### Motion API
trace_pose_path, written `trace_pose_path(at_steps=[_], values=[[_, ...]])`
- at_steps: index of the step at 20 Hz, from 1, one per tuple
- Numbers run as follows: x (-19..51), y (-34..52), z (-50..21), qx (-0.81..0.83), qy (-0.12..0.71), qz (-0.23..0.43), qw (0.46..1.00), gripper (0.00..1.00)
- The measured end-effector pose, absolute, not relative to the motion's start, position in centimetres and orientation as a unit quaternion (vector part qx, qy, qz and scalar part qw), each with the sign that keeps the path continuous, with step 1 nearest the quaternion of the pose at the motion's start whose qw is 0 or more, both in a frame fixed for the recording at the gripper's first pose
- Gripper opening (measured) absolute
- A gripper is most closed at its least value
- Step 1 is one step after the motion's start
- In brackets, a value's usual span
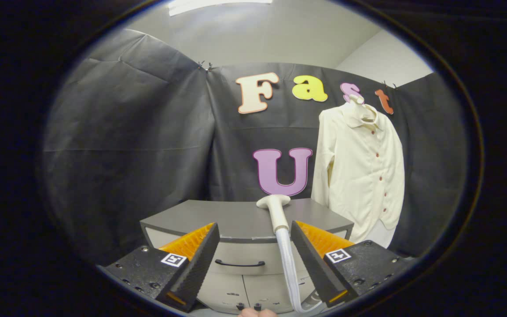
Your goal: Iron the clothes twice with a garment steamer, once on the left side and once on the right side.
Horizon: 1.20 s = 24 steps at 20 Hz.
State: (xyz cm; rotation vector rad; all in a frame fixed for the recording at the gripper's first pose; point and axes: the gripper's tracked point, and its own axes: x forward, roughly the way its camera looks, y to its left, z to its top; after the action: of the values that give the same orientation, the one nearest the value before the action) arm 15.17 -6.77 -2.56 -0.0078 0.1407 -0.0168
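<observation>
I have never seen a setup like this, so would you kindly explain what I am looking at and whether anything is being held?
A person carries handheld tongs, and the camera rides on them, looking forward along the two fingers. The fingers stand open and hold nothing. Ahead is a grey cabinet with a drawer handle. On its top lies the garment steamer head, its hose running down beside the right finger. Beyond, to the right, a cream shirt hangs against the booth's black cloth wall, waiting to be steamed.
</observation>
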Motion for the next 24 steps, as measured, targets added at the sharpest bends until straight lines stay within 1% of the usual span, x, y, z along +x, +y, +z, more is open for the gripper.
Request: trace_pose_path(at_steps=[9, 17, 20, 21, 24], values=[[22.9, -10.0, -5.1, 0.000, 0.114, -0.021, 0.993, 0.98], [28.2, -11.0, -8.6, -0.026, 0.174, -0.031, 0.984, 0.97], [29.6, -11.4, -9.8, -0.021, 0.194, -0.033, 0.980, 0.92], [30.0, -11.3, -10.1, -0.015, 0.200, -0.032, 0.979, 0.87], [31.0, -11.5, -11.5, -0.006, 0.225, -0.036, 0.974, 0.80]])
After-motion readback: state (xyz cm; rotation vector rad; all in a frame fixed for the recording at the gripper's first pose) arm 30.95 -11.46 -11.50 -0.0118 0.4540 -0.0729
